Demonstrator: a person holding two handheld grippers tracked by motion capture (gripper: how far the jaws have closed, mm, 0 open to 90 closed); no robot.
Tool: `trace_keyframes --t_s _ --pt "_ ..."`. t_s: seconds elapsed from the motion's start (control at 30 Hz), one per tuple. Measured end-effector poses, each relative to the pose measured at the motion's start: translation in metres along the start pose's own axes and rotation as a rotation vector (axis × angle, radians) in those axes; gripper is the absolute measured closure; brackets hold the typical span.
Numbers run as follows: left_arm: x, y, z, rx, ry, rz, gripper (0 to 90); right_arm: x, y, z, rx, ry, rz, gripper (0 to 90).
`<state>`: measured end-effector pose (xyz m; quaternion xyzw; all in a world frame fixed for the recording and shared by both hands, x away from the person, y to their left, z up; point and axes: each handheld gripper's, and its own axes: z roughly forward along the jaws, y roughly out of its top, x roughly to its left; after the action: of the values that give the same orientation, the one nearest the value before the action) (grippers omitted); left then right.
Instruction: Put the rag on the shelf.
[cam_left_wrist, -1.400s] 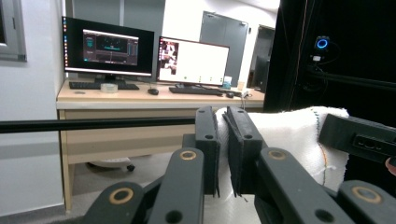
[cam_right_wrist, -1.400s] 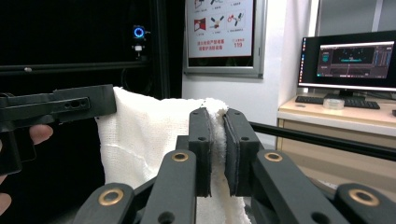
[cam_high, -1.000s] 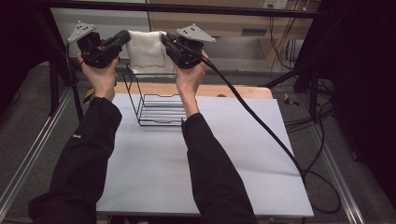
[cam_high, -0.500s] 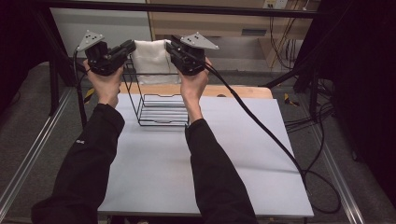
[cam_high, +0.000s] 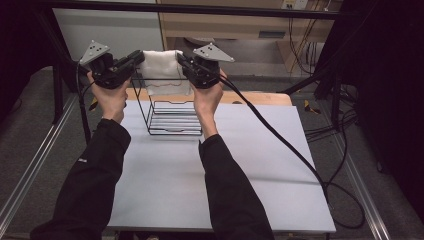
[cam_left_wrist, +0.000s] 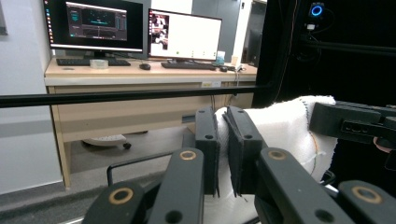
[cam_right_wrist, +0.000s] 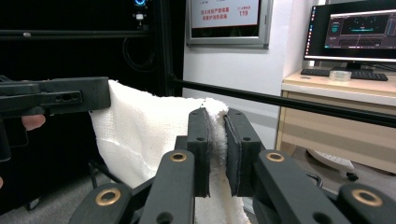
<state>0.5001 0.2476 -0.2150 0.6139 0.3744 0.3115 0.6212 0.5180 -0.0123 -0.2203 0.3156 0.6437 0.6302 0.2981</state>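
Each tool, left (cam_high: 134, 56) and right (cam_high: 181, 59), pinched a top corner of the soft, light white woven cloth (cam_high: 160, 66), which hung limp above the black wire rack (cam_high: 172, 112); corners suited gripping.

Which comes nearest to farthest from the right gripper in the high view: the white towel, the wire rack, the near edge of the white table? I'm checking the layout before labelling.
1. white towel: pinched in the right gripper, stretched across to the left gripper.
2. wire rack: standing on the table just below the towel.
3. white table: its near edge, at the bottom by the person's elbows.
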Motion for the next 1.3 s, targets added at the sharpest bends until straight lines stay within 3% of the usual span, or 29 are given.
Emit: trace_keyframes --t_s 0.87,1.3 --pt "-0.012 -0.019 -0.029 0.028 -0.041 0.028 82.7 0.012 -0.013 -0.027 0.008 0.053 -0.043 80.5" --pt "-0.018 -0.03 -0.038 0.082 -0.046 0.019 81.8 0.019 -0.019 -0.039 0.078 0.076 -0.09 80.0"
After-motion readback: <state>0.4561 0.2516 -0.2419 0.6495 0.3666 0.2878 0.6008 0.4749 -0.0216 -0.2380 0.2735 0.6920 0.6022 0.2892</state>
